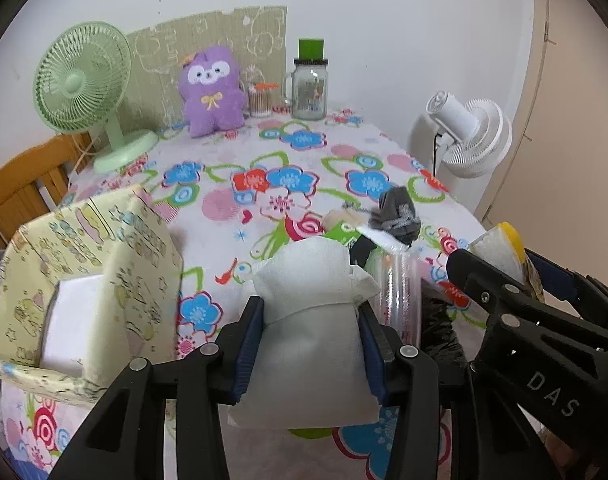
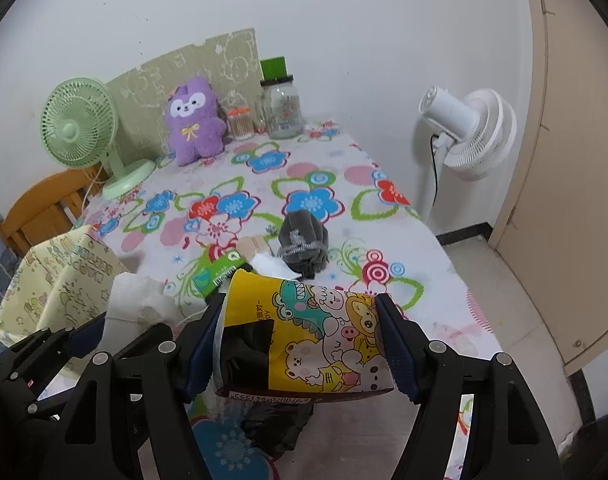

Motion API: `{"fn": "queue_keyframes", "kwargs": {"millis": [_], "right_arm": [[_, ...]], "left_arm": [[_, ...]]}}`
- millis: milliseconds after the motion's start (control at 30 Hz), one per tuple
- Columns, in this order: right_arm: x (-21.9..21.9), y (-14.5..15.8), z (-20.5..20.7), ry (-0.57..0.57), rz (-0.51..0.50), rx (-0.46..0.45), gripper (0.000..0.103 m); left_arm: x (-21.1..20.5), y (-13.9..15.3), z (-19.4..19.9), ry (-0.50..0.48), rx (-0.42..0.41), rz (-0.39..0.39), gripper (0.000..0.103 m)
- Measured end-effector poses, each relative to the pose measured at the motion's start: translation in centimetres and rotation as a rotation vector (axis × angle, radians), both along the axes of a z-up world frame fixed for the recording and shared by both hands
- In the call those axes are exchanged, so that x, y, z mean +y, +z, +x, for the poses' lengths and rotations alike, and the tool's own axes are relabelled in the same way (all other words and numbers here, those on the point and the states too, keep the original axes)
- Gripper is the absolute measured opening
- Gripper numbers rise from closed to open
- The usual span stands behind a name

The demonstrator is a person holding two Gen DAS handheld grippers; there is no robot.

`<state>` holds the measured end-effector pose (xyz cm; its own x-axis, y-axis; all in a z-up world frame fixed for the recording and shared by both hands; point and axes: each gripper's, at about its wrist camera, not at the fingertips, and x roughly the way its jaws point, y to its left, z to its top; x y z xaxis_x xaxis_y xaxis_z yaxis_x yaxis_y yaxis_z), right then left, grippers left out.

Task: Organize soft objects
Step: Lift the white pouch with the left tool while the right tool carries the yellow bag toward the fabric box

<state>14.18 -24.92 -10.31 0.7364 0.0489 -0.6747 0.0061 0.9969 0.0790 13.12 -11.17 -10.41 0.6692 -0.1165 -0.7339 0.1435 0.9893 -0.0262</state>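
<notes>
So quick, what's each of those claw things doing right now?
Left gripper: closed on a white tissue pack.
Right gripper: closed on a yellow cartoon packet.

A white tissue pack (image 1: 312, 320), soft and pinched at its waist, stands upright off the surface. A yellow cartoon-printed pack (image 2: 316, 340) is raised beside it. A rolled grey sock (image 2: 302, 242) lies on the floral cloth, touching a green pack (image 2: 218, 274).
</notes>
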Motion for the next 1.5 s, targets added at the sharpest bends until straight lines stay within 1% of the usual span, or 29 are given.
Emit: {"fn": "queue_keyframes", "kwargs": {"millis": [267, 533, 800, 1233, 1500], "right_arm": [[0.7, 2.6, -1.5, 0.018, -0.016, -0.059, 0.074], [1.1, 5.4, -3.4, 0.007, -0.03, -0.126, 0.074], [1.6, 7.5, -4.9, 0.01, -0.032, -0.17, 0.074], [3.9, 8.7, -5.8, 0.019, -0.056, -0.189, 0.074], [6.1, 8.9, -5.5, 0.046, -0.063, -0.194, 0.074]], "left_arm": [[0.3, 2.6, -1.8, 0.007, -0.066, -0.003, 0.047], [0.4, 5.7, -3.8, -0.018, -0.134, 0.003, 0.047], [0.8, 7.8, -5.2, -0.027, -0.183, -0.002, 0.047], [2.6, 8.6, -6.1, -0.021, -0.201, -0.002, 0.047], [4.7, 8.9, -5.7, 0.004, -0.205, 0.003, 0.047]]}}
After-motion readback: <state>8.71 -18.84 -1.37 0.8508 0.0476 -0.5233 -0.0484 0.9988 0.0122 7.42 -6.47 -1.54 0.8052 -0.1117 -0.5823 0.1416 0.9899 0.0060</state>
